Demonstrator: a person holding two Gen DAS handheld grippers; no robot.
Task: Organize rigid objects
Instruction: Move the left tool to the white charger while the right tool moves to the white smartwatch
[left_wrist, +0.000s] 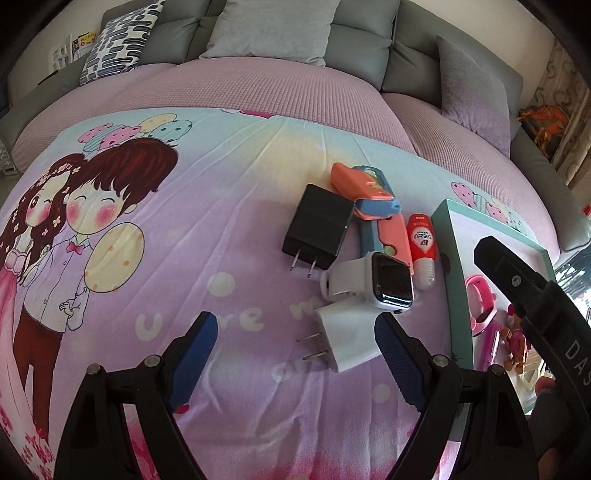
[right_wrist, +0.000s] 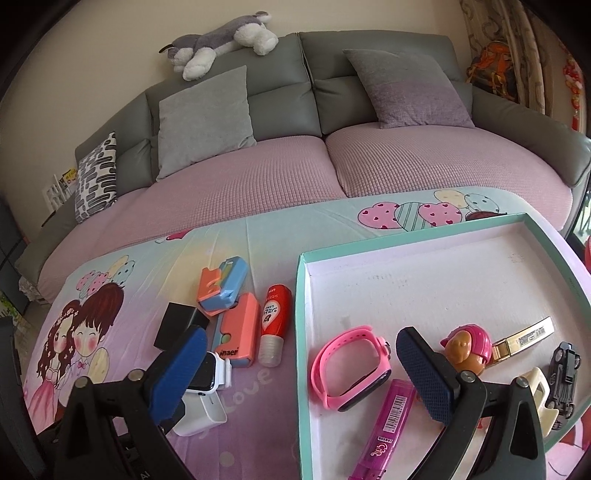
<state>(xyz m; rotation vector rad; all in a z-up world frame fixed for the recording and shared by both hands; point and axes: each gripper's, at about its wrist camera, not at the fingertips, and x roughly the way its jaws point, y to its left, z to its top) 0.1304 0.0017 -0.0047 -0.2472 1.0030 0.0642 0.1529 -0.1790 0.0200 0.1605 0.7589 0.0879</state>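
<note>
Loose objects lie on the cartoon-print cloth: a white plug charger (left_wrist: 347, 336), a white smartwatch (left_wrist: 373, 284), a black charger (left_wrist: 317, 227), two orange-and-blue cases (left_wrist: 369, 199) and a red tube (left_wrist: 421, 247). My left gripper (left_wrist: 295, 354) is open just above the cloth. The white charger lies between its blue pads, close to the right one, untouched. My right gripper (right_wrist: 301, 374) hangs open over the left wall of the teal tray (right_wrist: 303, 295). Inside the tray are a pink watch (right_wrist: 351, 365), a purple case (right_wrist: 384, 432) and a dog figure (right_wrist: 467, 345).
The tray also holds a gold strip (right_wrist: 524, 338), a black toy car (right_wrist: 563, 373) and a cream clip (right_wrist: 543, 398); its far half is bare. Behind the cloth stands a grey sofa (right_wrist: 280, 92) with cushions and a plush dog (right_wrist: 221, 40).
</note>
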